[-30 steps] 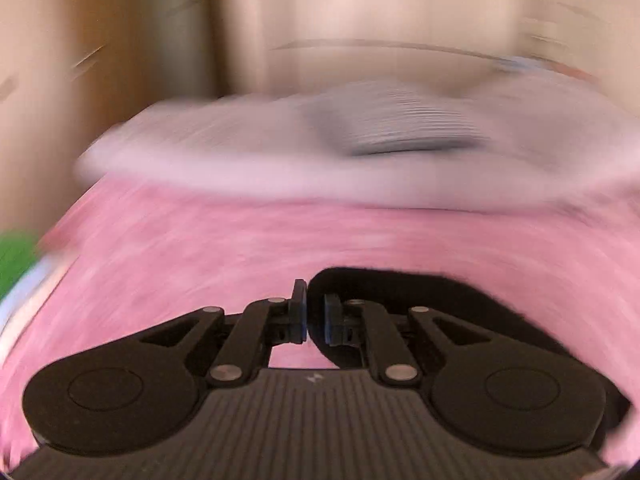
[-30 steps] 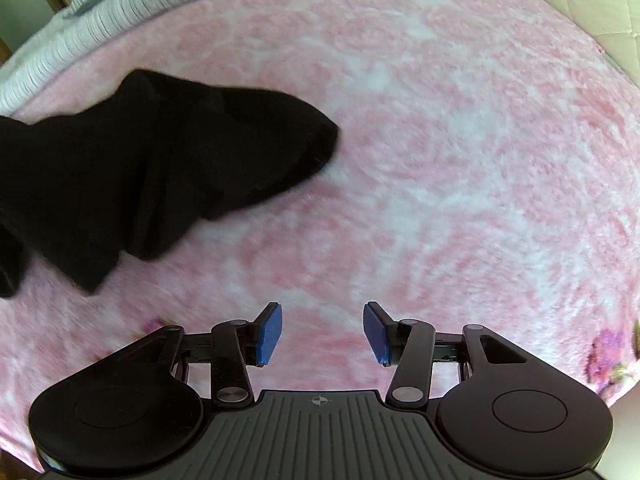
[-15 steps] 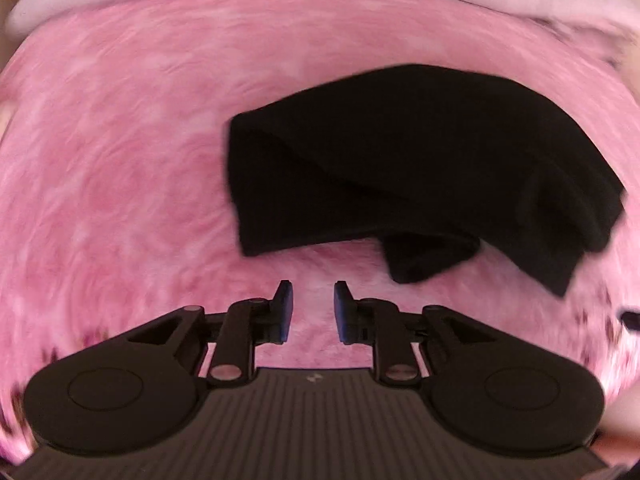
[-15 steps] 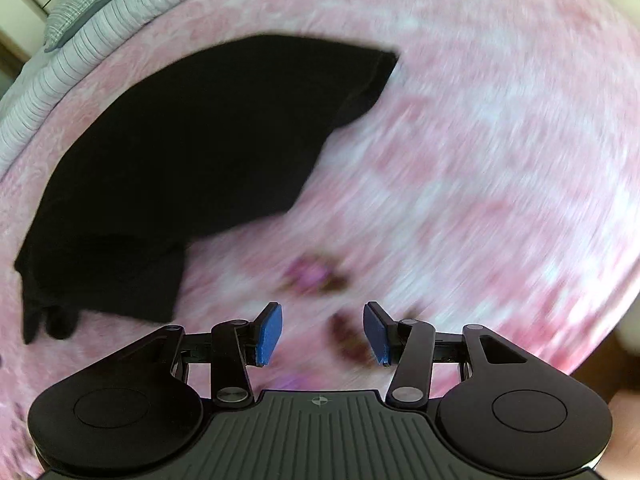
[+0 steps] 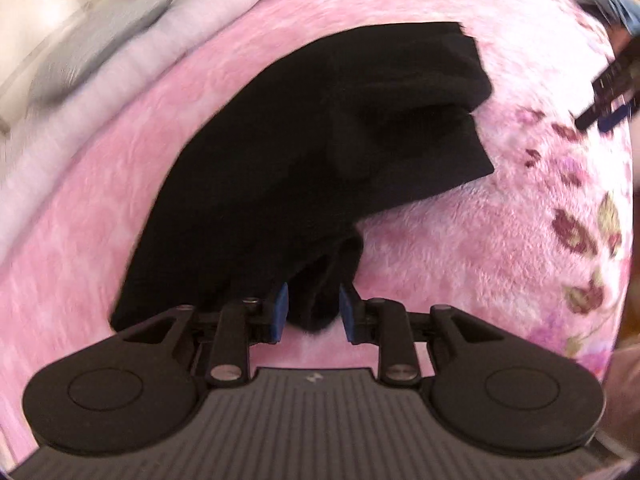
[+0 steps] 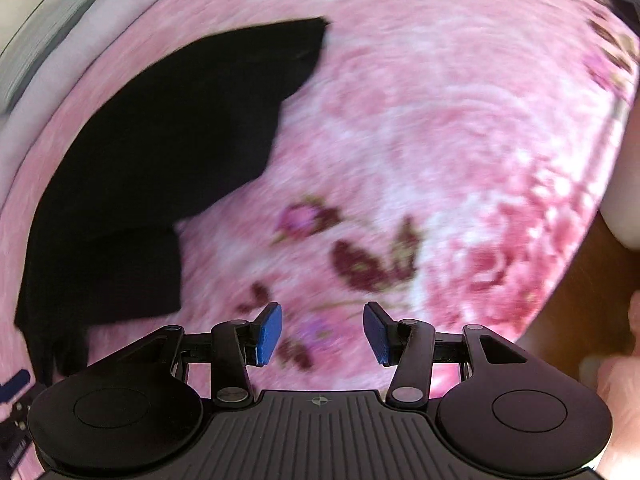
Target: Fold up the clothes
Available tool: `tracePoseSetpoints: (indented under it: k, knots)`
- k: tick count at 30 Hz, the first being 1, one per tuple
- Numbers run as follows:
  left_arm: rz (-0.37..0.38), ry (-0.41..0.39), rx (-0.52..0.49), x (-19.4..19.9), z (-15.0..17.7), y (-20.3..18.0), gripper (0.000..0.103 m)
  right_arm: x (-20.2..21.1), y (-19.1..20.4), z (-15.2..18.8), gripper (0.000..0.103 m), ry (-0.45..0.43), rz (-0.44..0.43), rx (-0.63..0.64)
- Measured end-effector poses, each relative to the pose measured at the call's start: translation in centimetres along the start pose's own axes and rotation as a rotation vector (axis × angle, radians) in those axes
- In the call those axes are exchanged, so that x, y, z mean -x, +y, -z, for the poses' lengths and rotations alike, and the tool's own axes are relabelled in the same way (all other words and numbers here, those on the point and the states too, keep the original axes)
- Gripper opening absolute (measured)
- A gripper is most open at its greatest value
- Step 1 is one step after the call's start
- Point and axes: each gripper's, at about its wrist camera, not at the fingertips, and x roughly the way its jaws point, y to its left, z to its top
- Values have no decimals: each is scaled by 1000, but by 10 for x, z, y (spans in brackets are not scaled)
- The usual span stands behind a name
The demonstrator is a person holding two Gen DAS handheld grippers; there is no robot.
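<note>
Between opening left tongs (image 5: 311, 307) — black garment's (image 5: 320, 152) corner.

Right gripper (image 6: 320, 334): blue pads apart, nothing between them, pointing down over the bedding; black garment (image 6: 160, 160): crumpled, lying flat at upper left, well apart from the pads; pink blanket (image 6: 440, 120): plush, flower pattern near the middle; pale quilt (image 6: 52, 64): along the far left edge; a hand (image 6: 620, 400): at lower right, blurred.
</note>
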Motion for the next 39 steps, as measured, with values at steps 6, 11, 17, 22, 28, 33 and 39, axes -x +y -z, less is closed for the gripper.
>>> tracePoseSetpoints:
  k: [6, 11, 17, 22, 28, 33, 39]
  knots:
    - [-84, -116, -449, -20, -14, -48, 41, 4, -16, 1, 49, 13, 20, -42]
    - [-222, -199, -857, -54, -6, -83, 46, 3, -26, 2, 49, 35, 32, -65]
    - [-41, -220, -506, -51, -72, -23, 9, 1, -36, -4, 49, 32, 40, -116]
    - [-104, -336, 325, -19, -149, 167, 8, -1, -26, -11, 49, 30, 44, -116]
    - [-601, -306, 971, 17, -72, 346, 6, -6, 12, -17, 49, 33, -7, -58]
    - [-307, -29, 1277, 14, 46, 367, 18, -25, 54, -11, 49, 88, -93, -1]
    - [111, 234, 1352, -31, 127, 248, 26, -51, 123, 12, 49, 179, -206, 147]
